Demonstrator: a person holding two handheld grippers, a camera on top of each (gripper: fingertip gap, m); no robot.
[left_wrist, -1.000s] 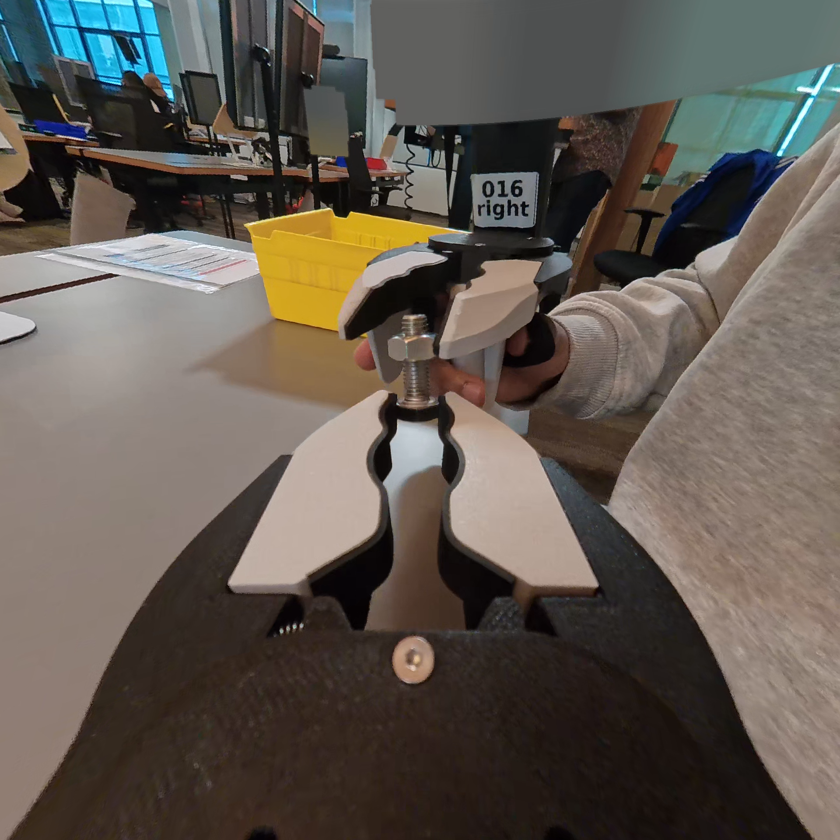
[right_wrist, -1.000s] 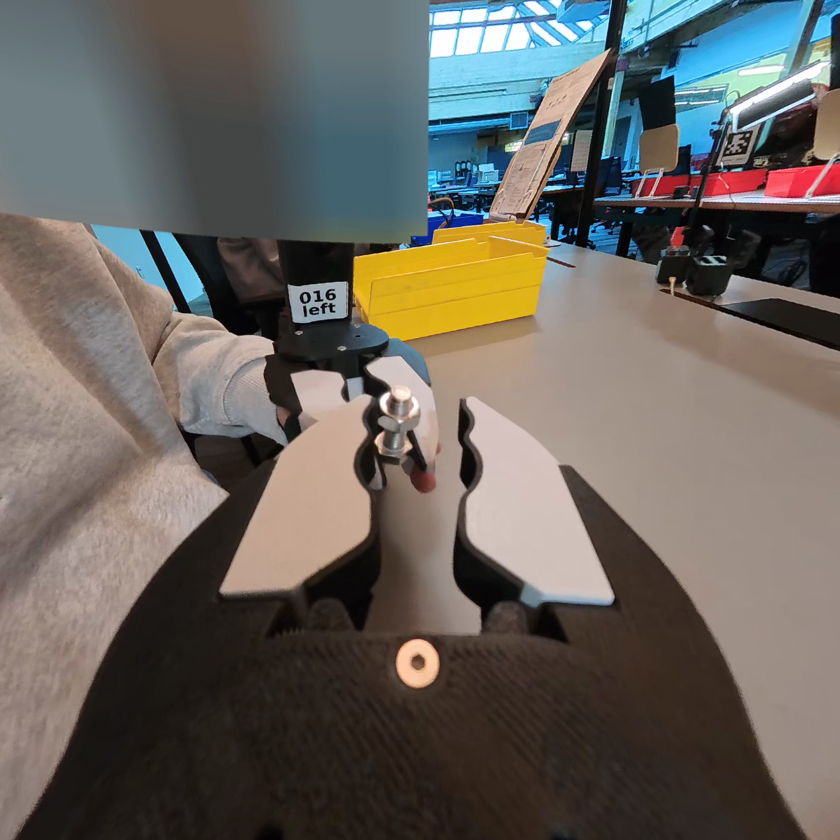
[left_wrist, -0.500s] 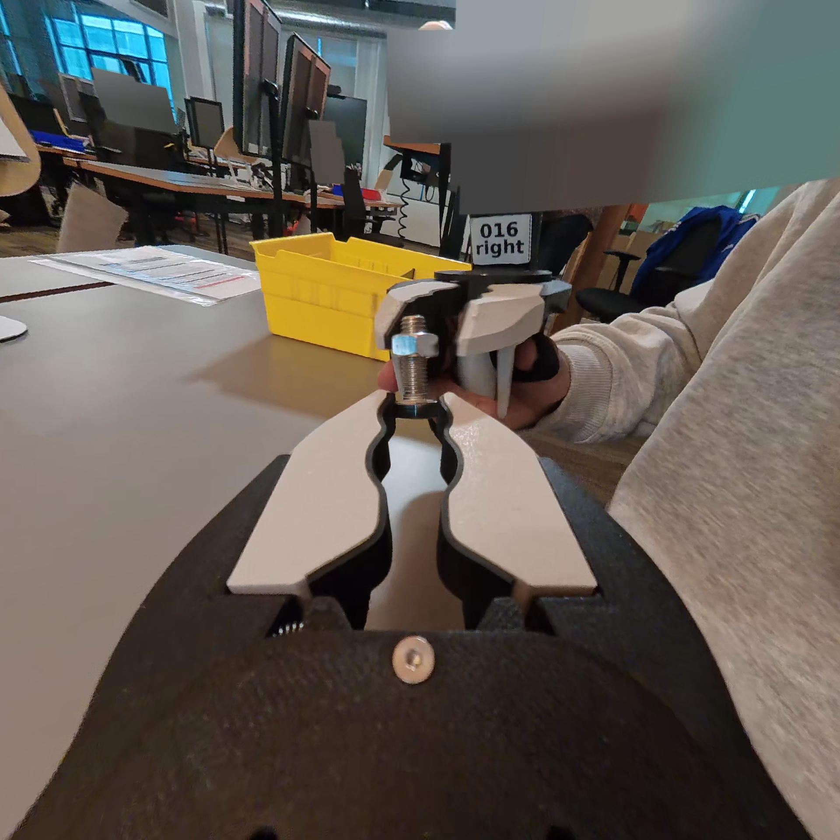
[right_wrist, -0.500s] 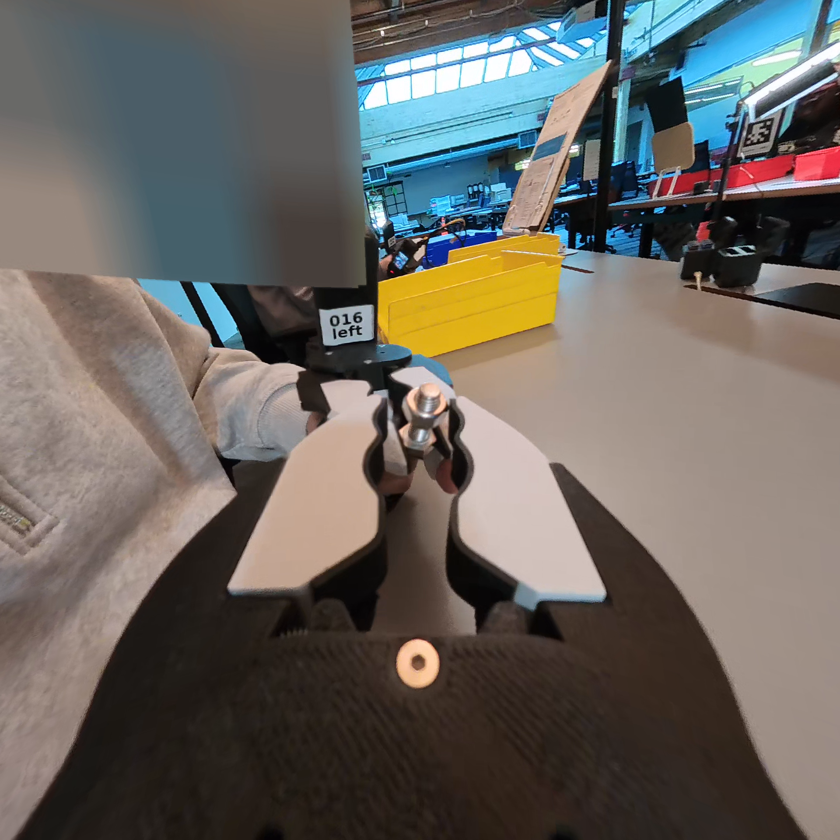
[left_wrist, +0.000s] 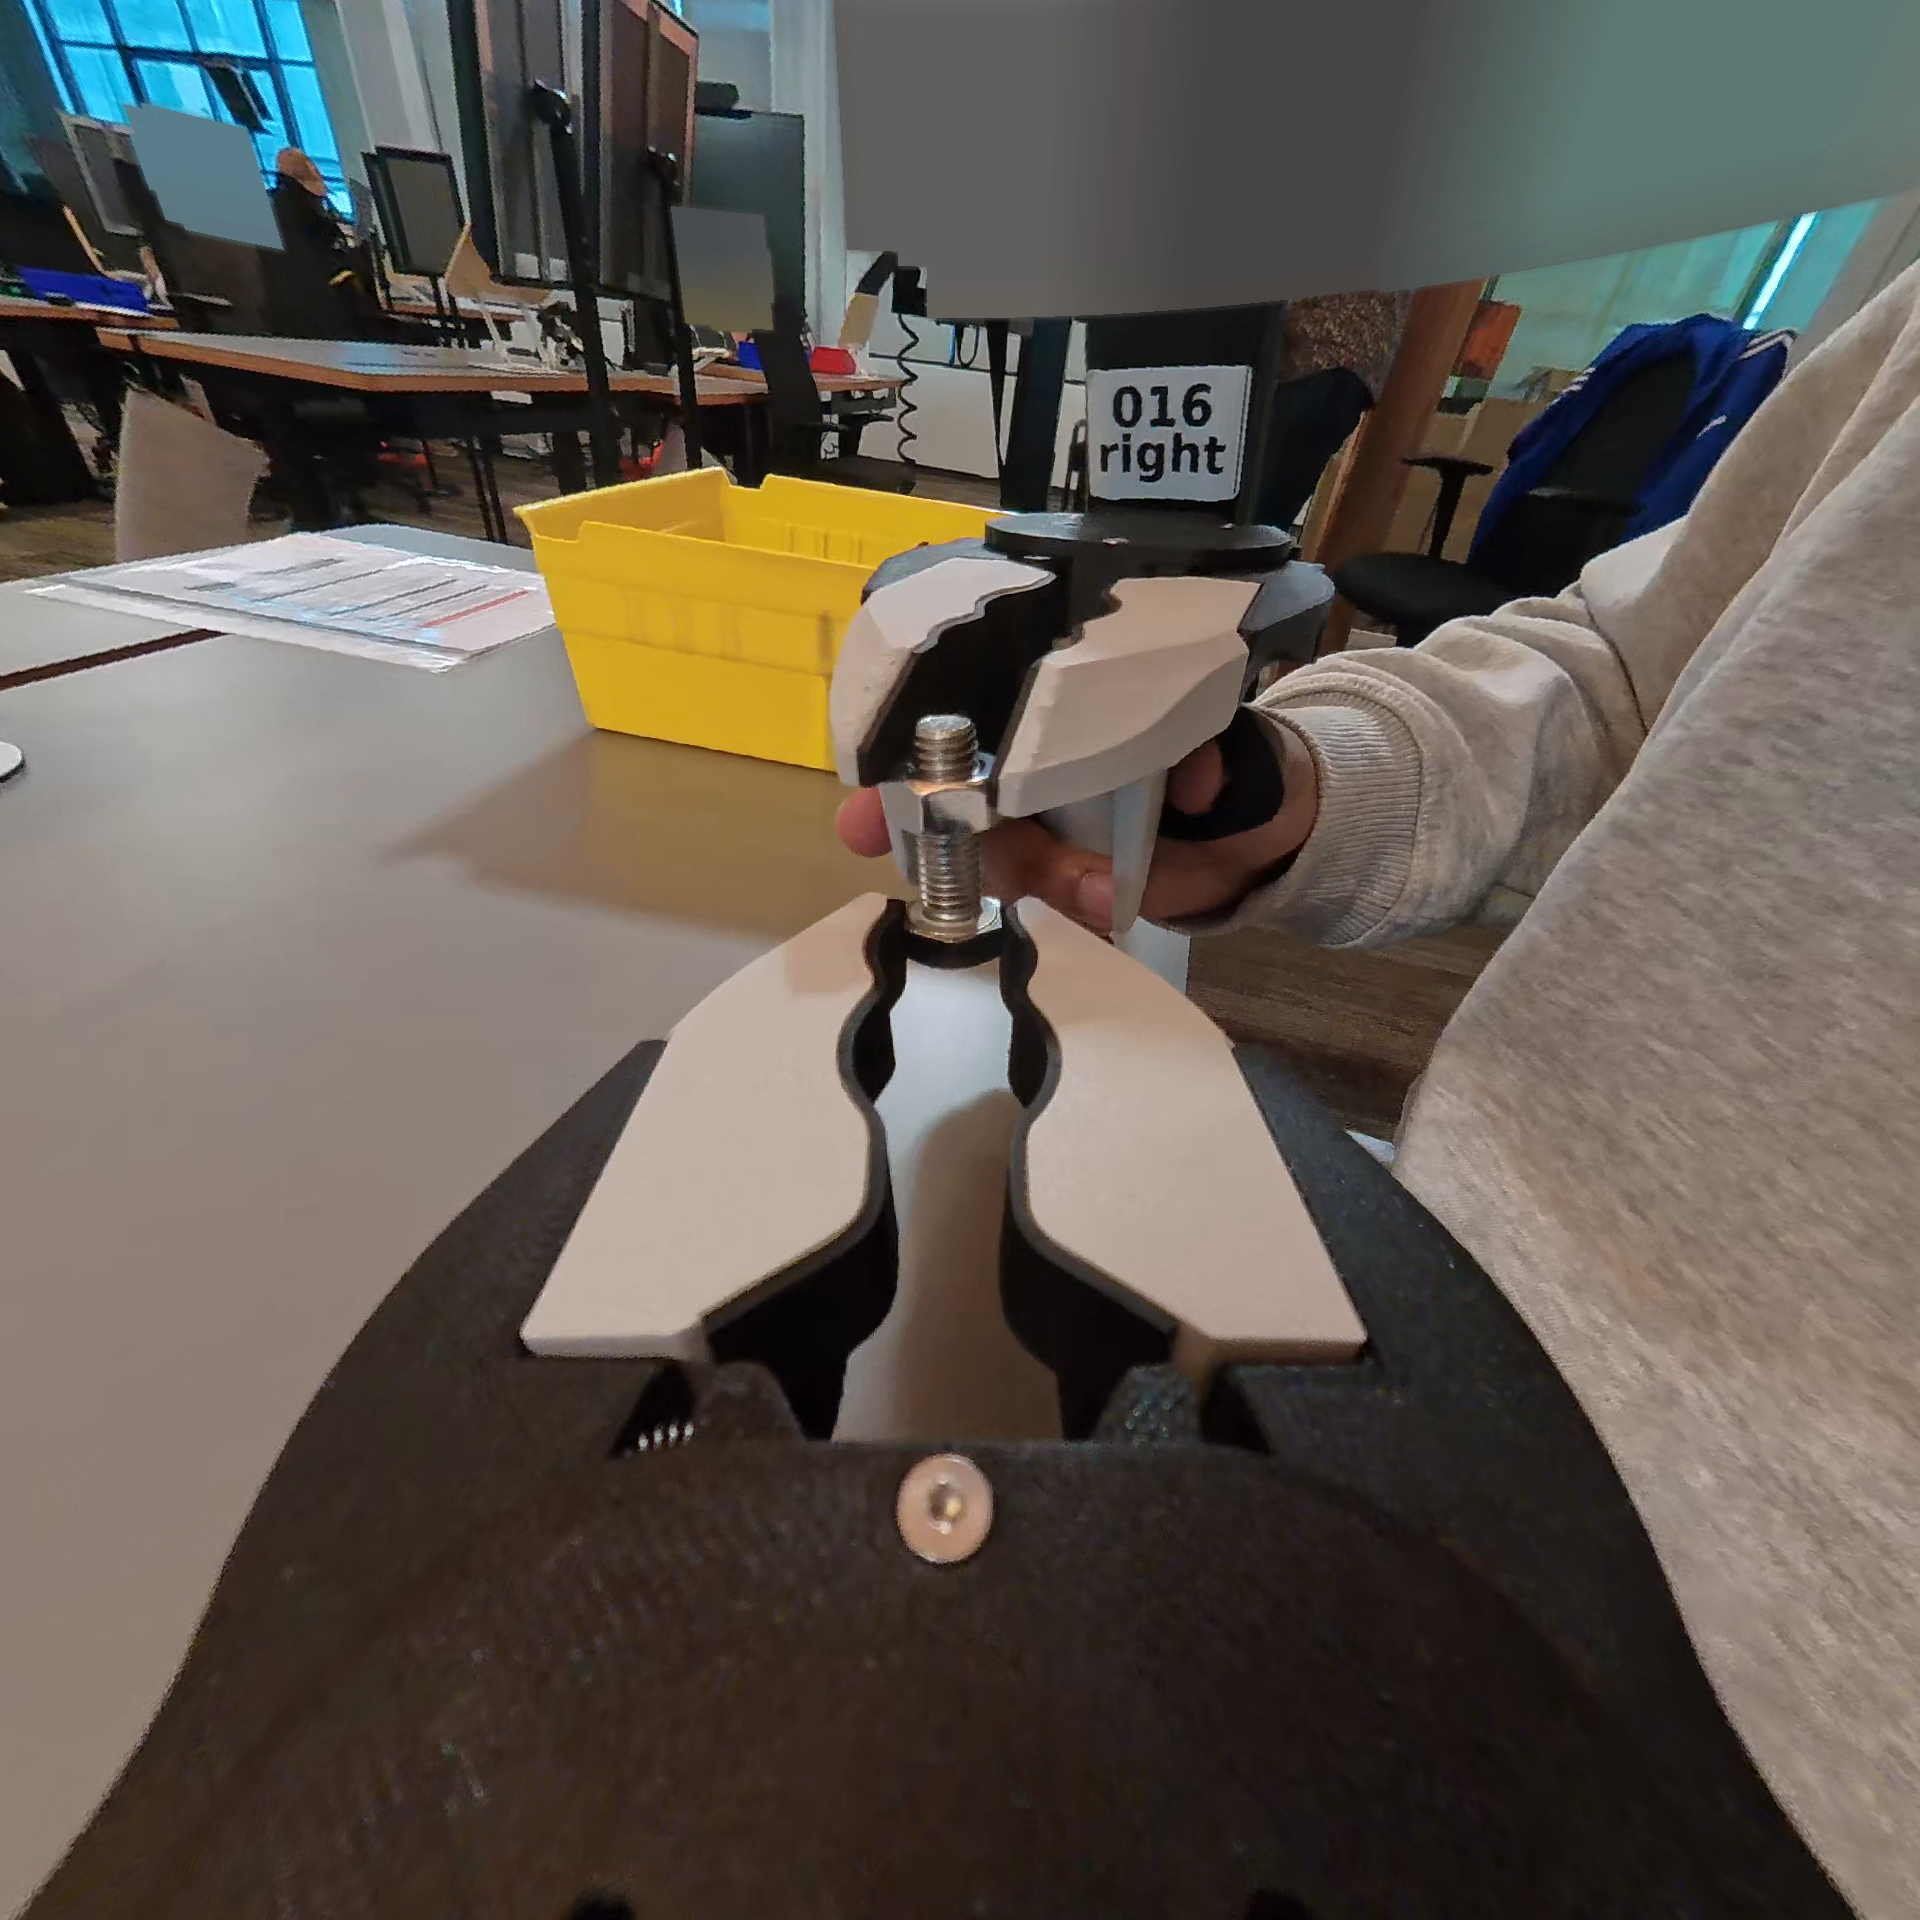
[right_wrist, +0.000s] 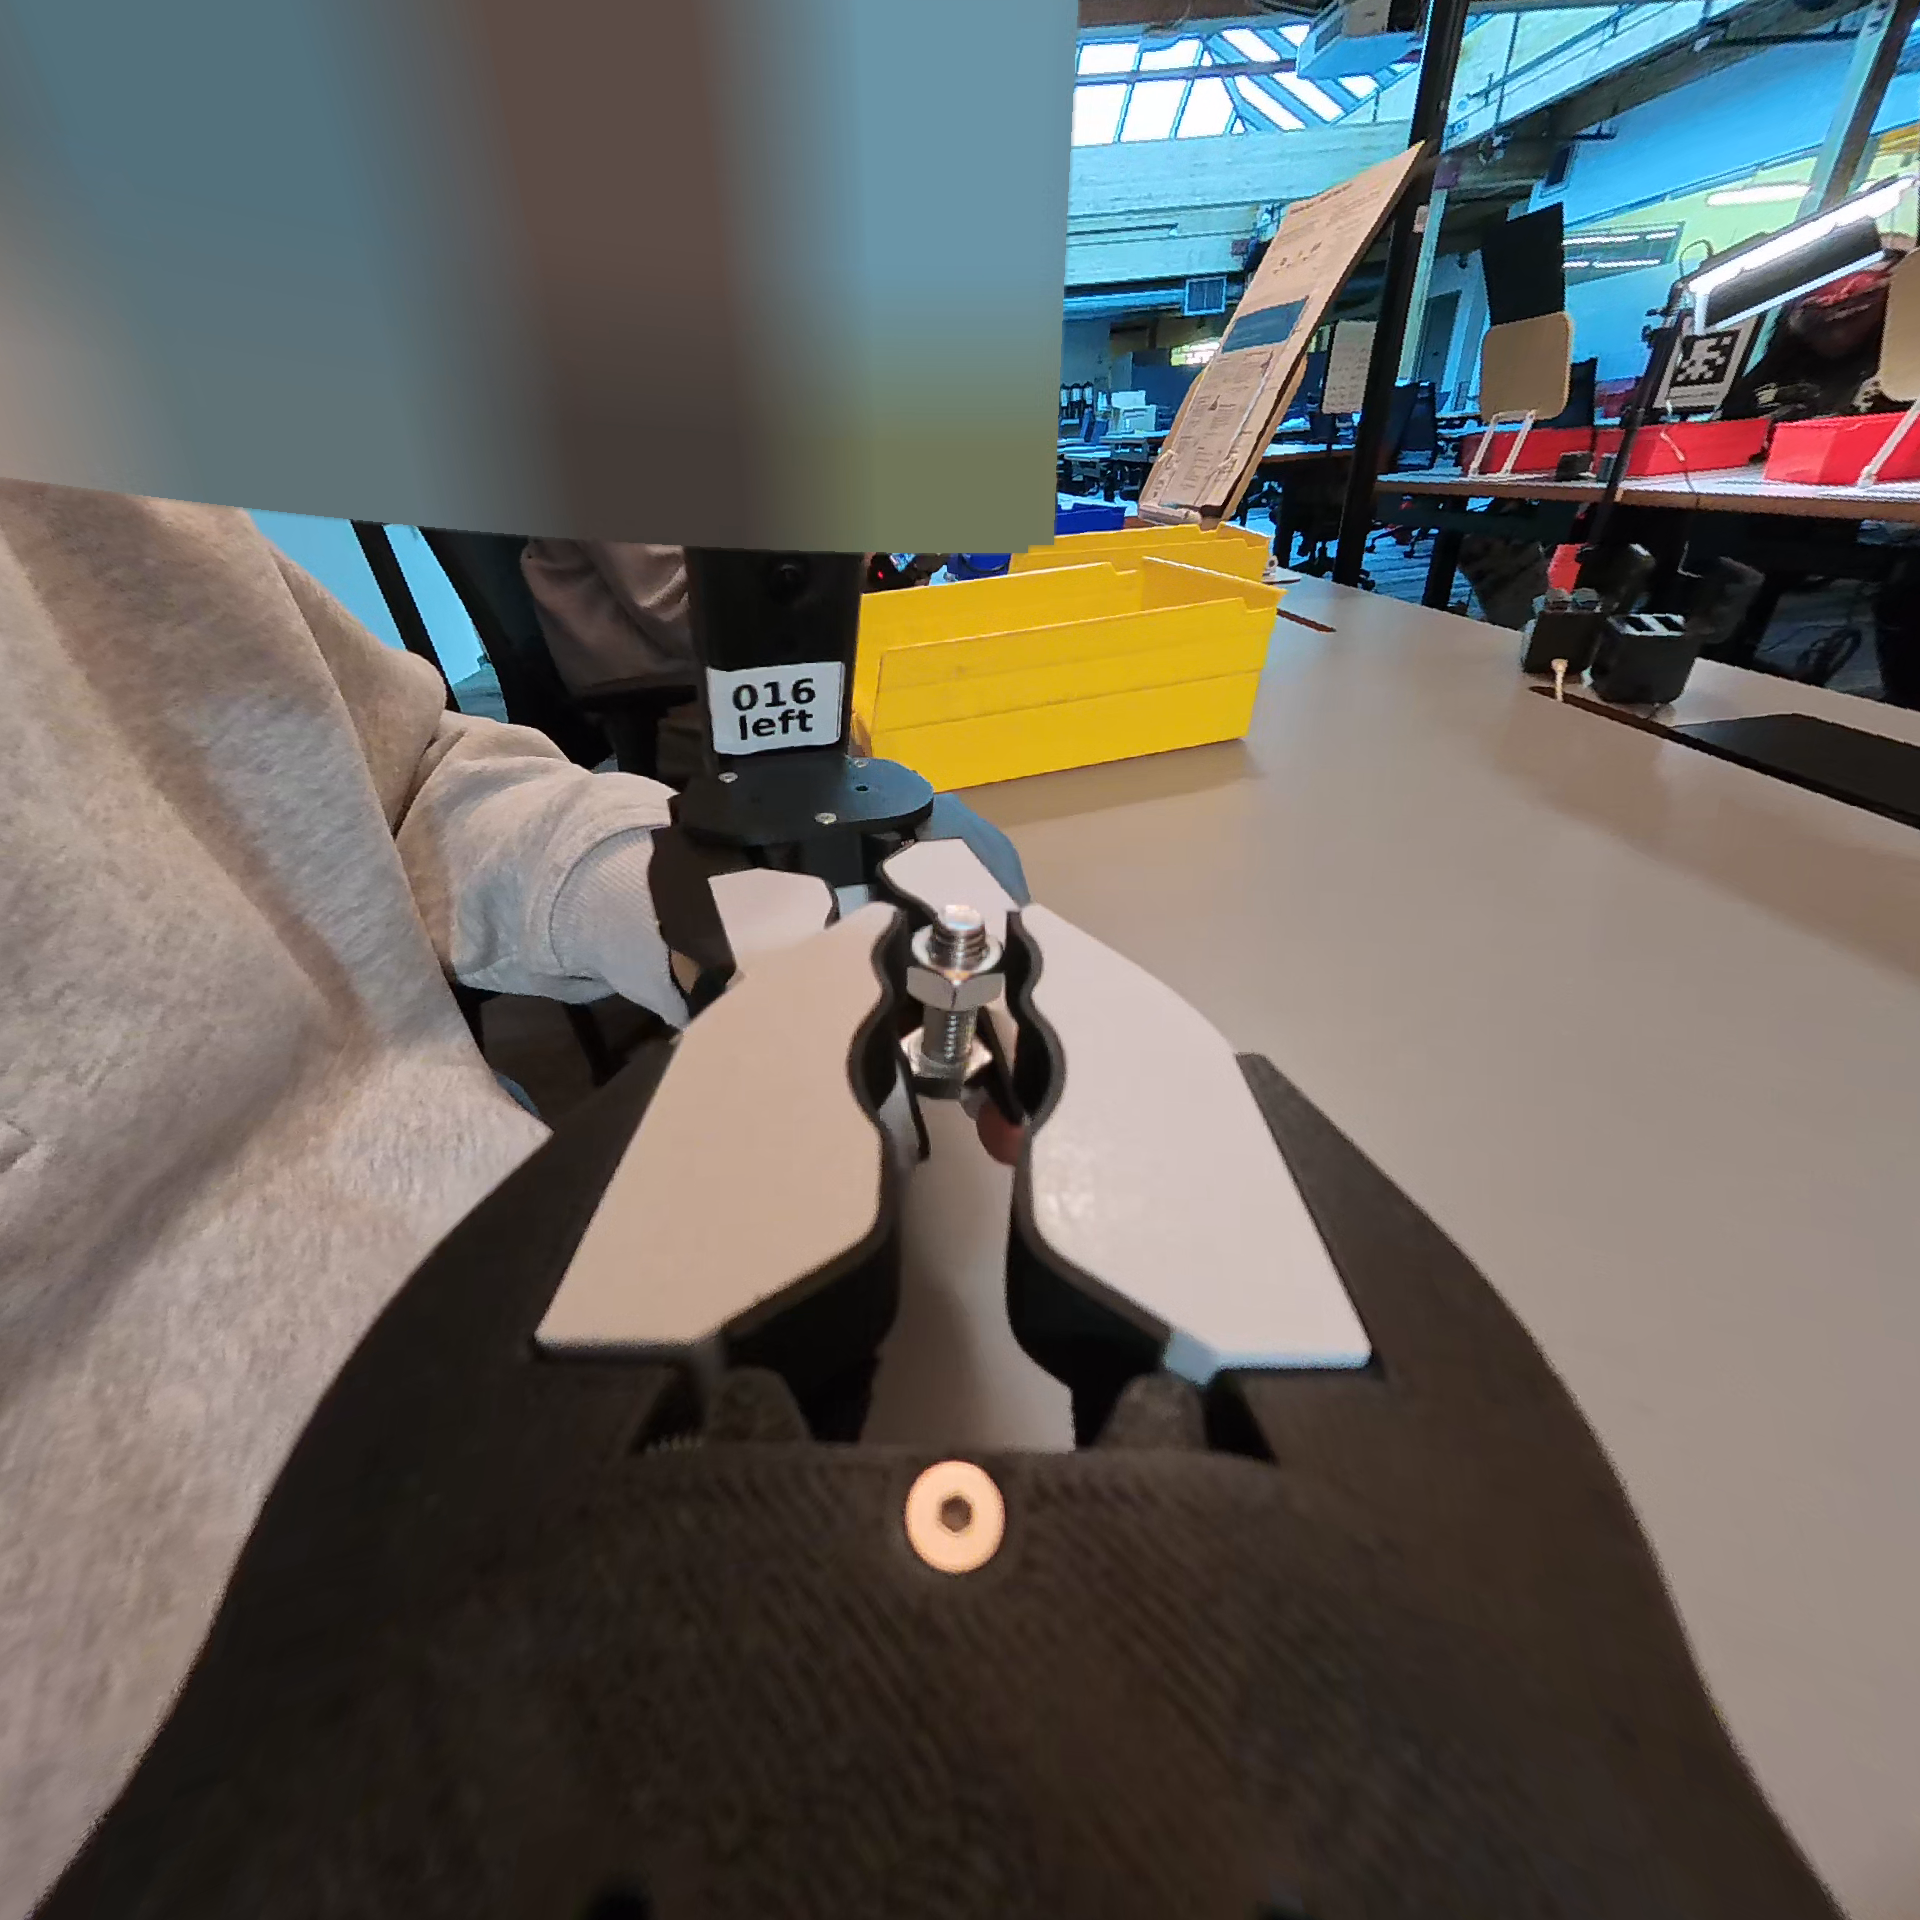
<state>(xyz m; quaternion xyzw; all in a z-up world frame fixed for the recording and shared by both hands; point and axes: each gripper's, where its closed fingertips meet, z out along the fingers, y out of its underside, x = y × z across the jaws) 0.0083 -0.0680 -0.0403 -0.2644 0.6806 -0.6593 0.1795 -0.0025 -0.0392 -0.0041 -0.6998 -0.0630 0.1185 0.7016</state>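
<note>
A steel bolt (left_wrist: 940, 878) stands upright with a hex nut (left_wrist: 935, 810) threaded near its top. My left gripper (left_wrist: 948, 925) is shut on the bolt's lower end, above the table edge. My right gripper (left_wrist: 940, 784) reaches in from the other side, and its two fingers close on the nut's flanks. In the right wrist view, the right gripper (right_wrist: 954, 971) clasps the nut (right_wrist: 954, 982), with the bolt's threaded tip (right_wrist: 956, 935) sticking out above. The left gripper's fingers (right_wrist: 935, 871) show behind it. A hand in a grey sleeve holds each gripper.
A yellow bin (left_wrist: 707, 644) stands on the grey table (left_wrist: 260, 935) behind the grippers; it also shows in the right wrist view (right_wrist: 1070, 675). A sleeved paper sheet (left_wrist: 312, 597) lies far left. Small black holders (right_wrist: 1621, 655) and a black mat (right_wrist: 1808, 748) sit far right. Both grippers' tips are close together, under 4 cm apart.
My right gripper was open beside the nut one second ago. It has since moved over the nut and shut on it. The left gripper has kept its hold on the bolt.
</note>
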